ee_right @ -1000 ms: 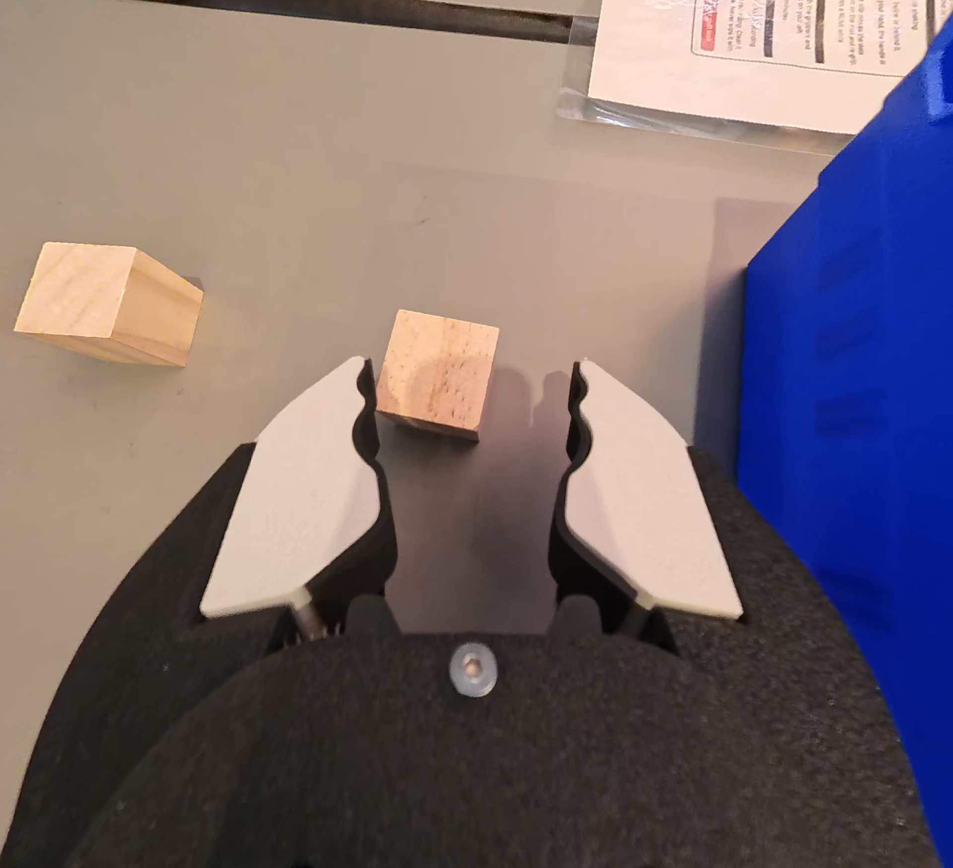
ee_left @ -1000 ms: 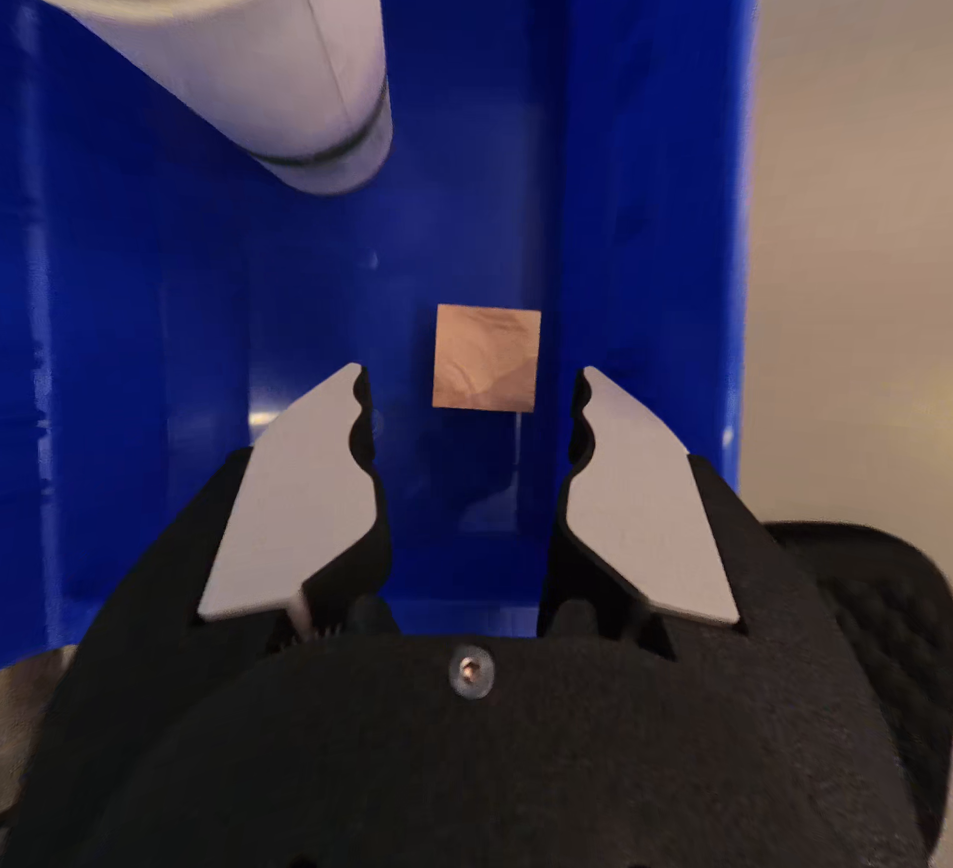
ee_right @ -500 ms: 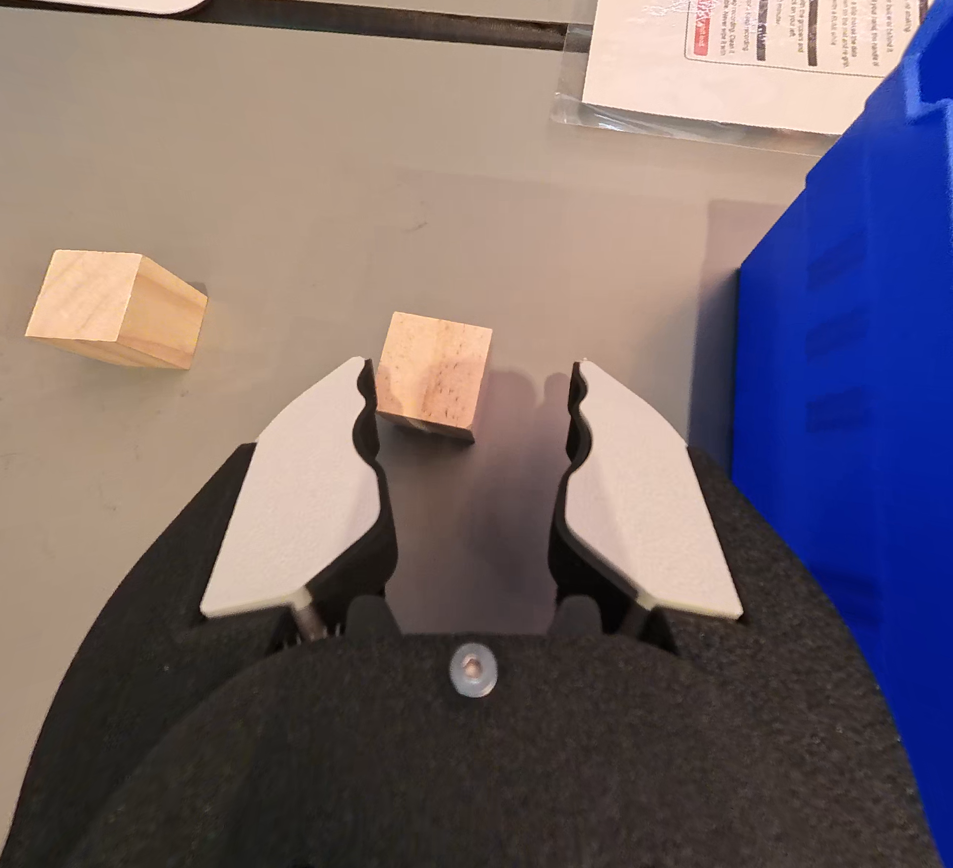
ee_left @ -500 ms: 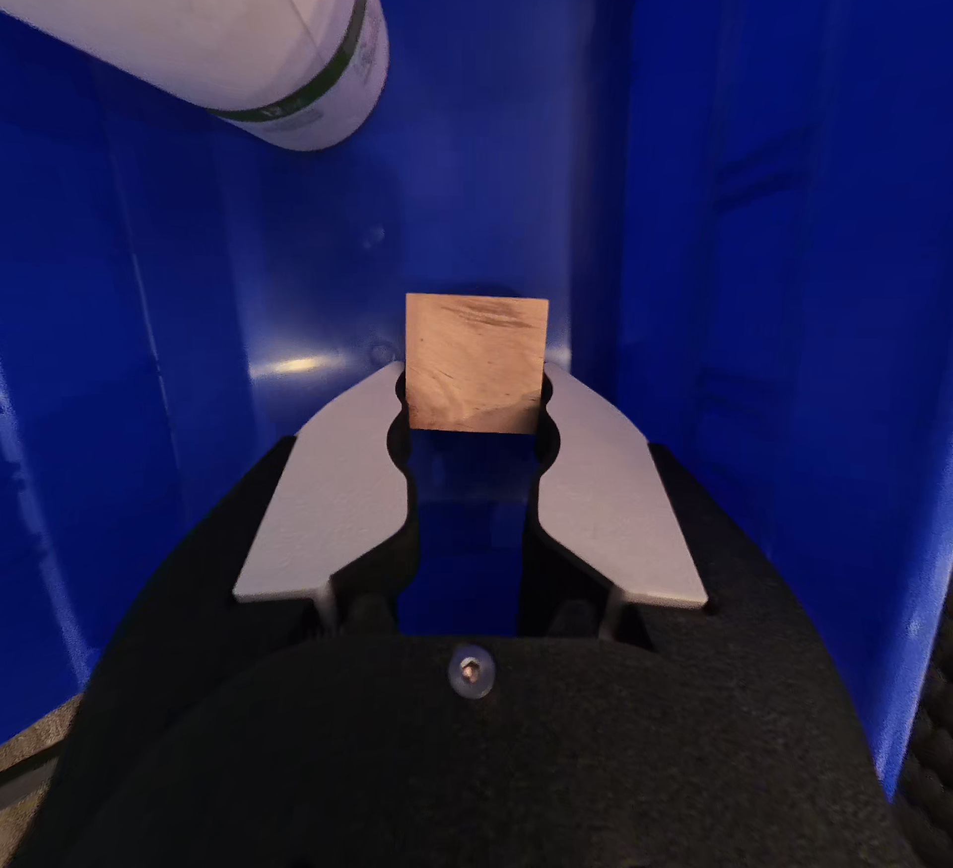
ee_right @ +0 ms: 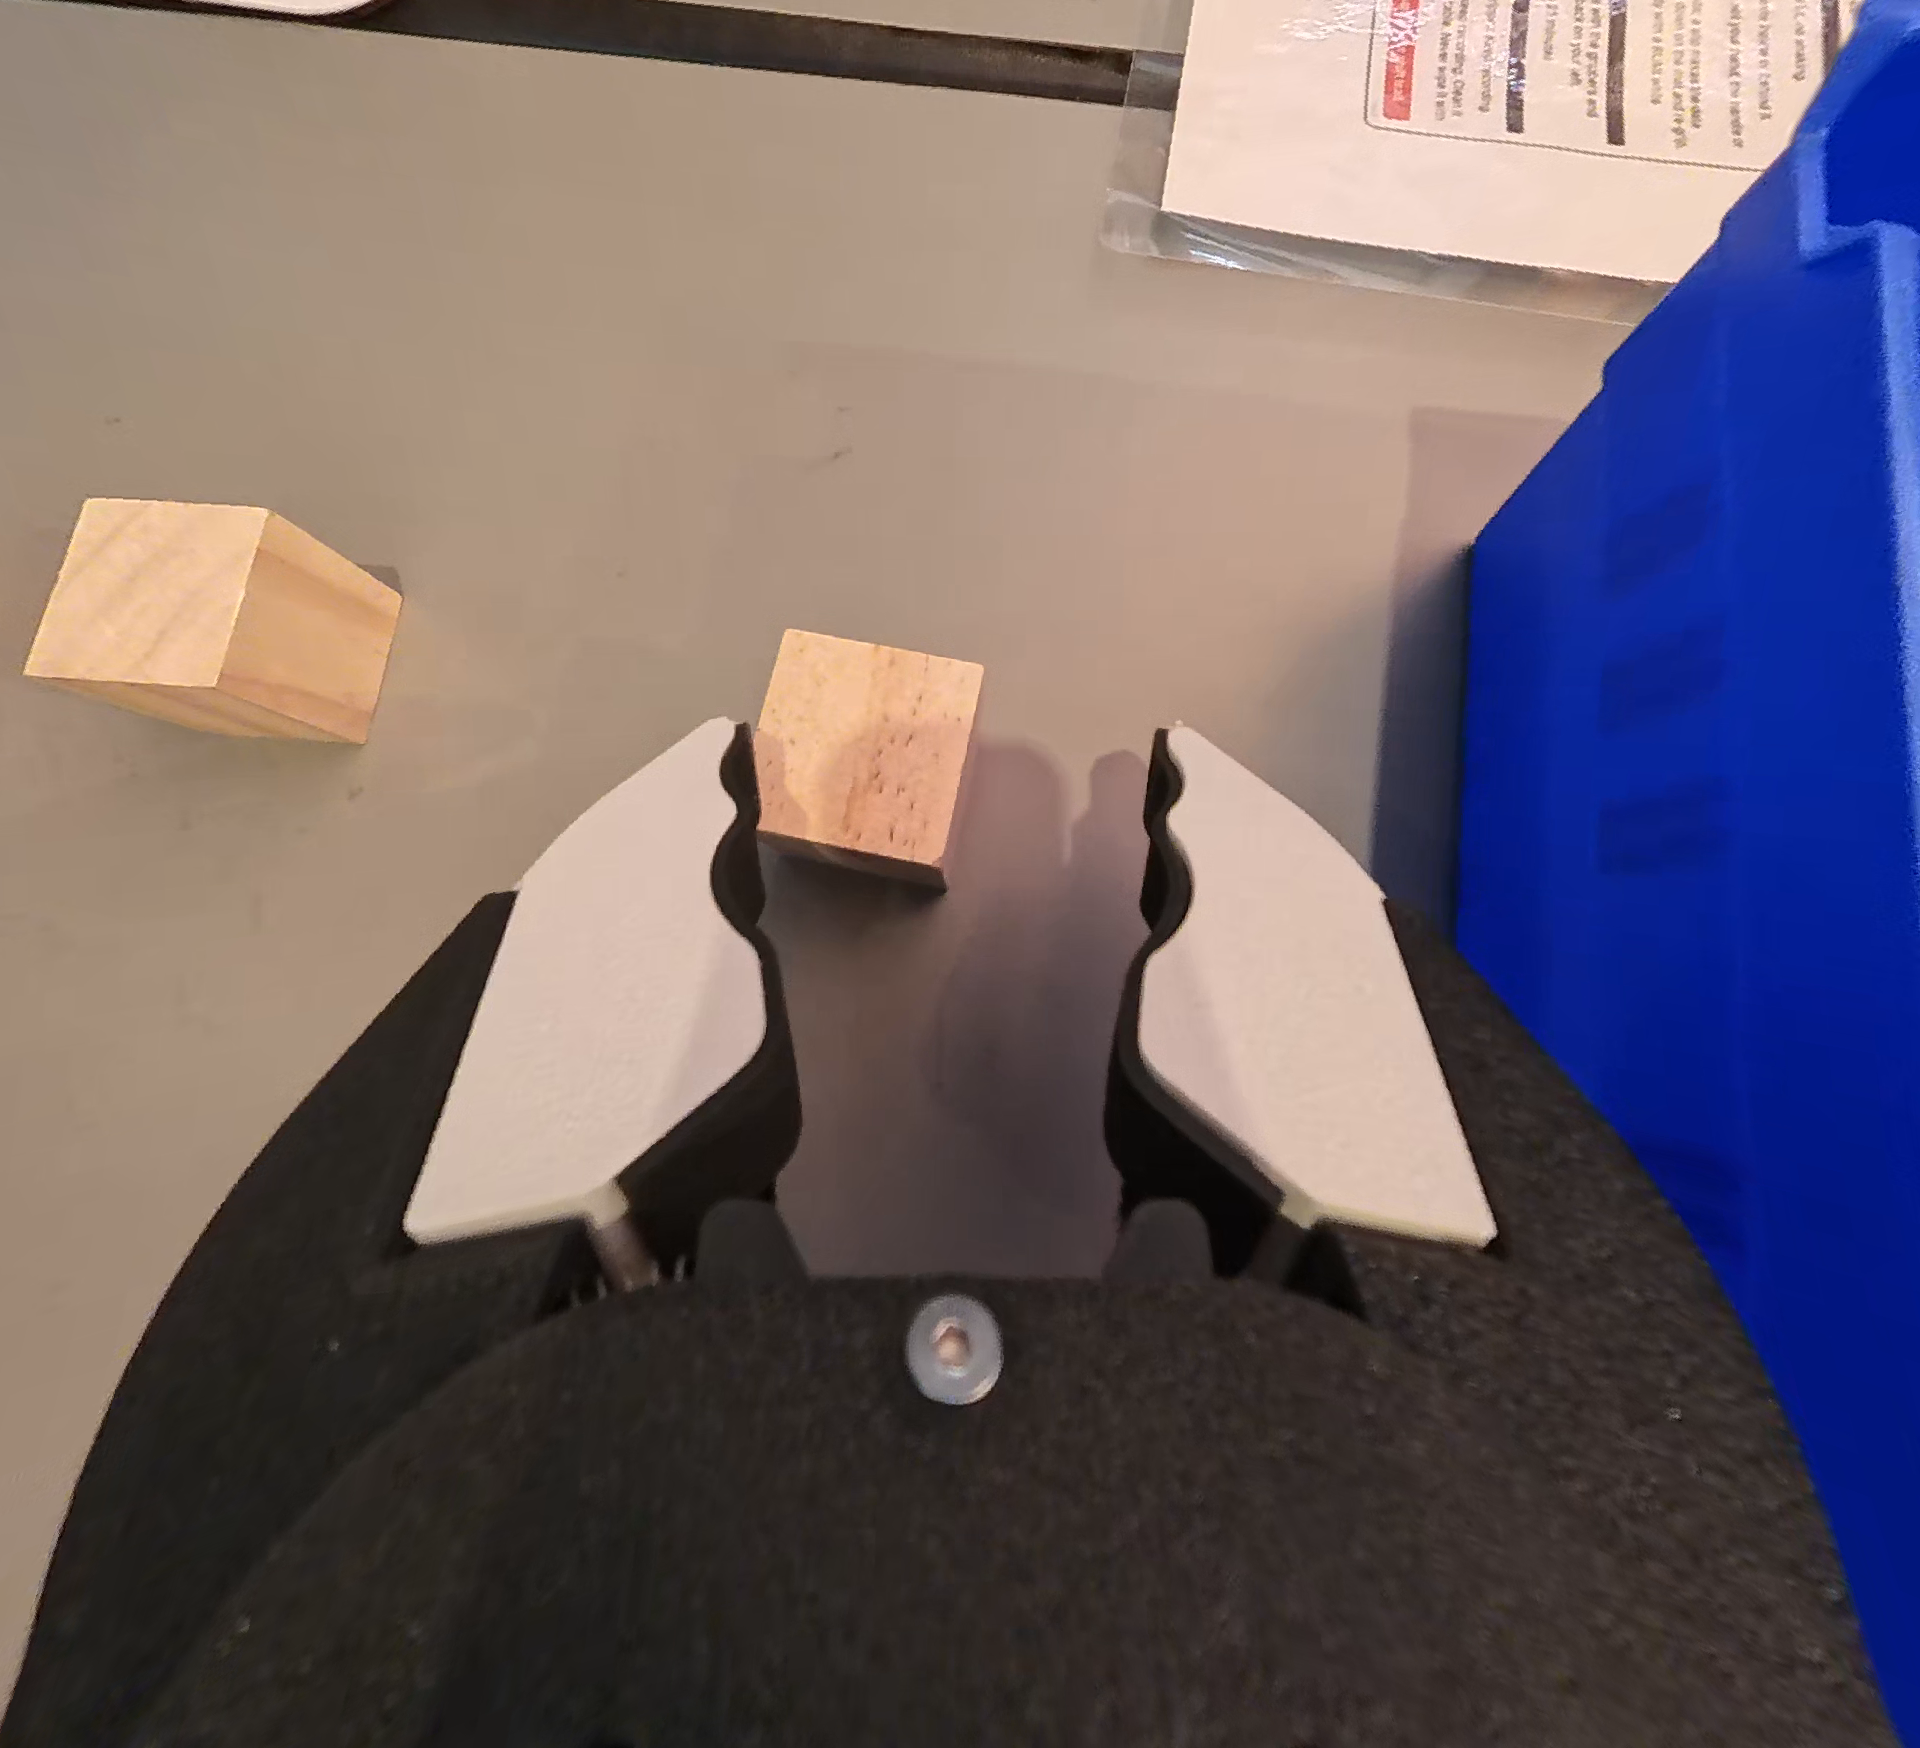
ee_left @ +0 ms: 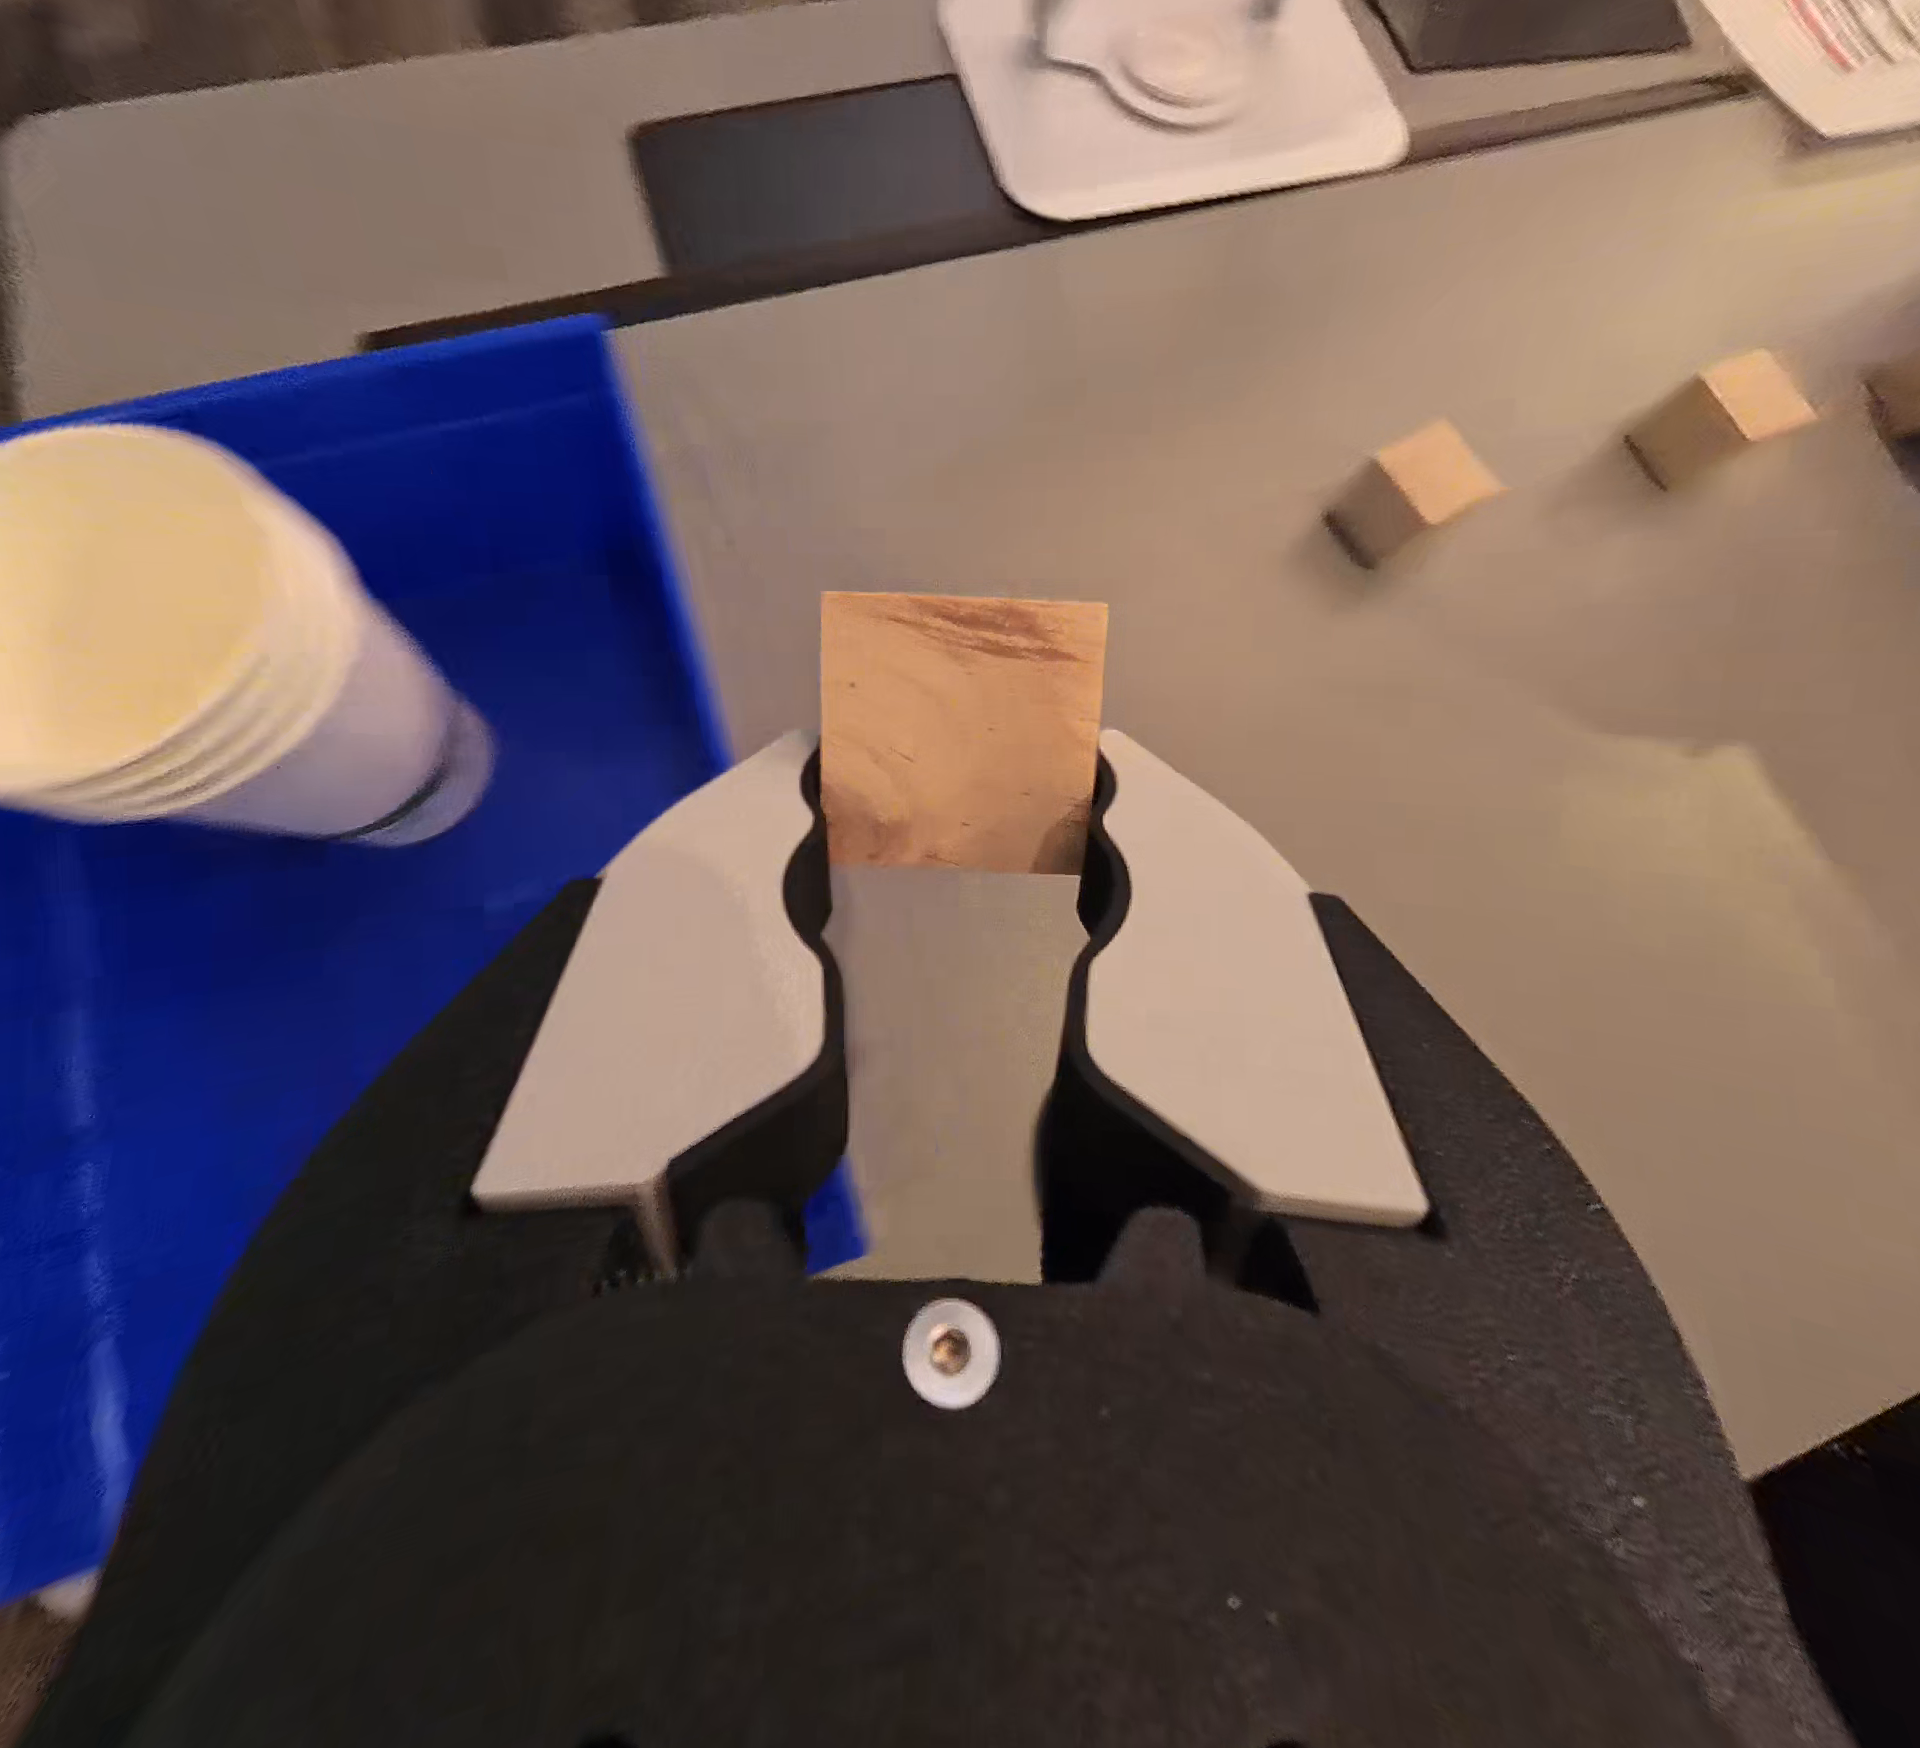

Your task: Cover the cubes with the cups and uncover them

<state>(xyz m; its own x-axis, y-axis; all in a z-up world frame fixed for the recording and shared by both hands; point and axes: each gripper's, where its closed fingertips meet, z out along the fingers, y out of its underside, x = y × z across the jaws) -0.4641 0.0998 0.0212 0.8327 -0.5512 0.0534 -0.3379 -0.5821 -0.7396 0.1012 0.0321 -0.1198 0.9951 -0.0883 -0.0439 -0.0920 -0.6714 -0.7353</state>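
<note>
Wooden cube [ee_left: 962, 730] clamped at left gripper [ee_left: 960, 799] jaw tips only; may slip, landing on blue bin [ee_left: 343, 867] rim at 9 o'clock. Right gripper [ee_right: 948, 799] jaws apart.

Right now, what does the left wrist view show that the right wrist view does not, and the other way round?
Only the left wrist view: the left gripper shut on a darker wooden cube, held above the table, and a stack of paper cups inside the blue bin.

Only the right wrist view: the right gripper, open, with a cube on the table against its left finger.

Both: the bin, the grey table, the printed sheet, the white pad and loose cubes on the table.
</note>
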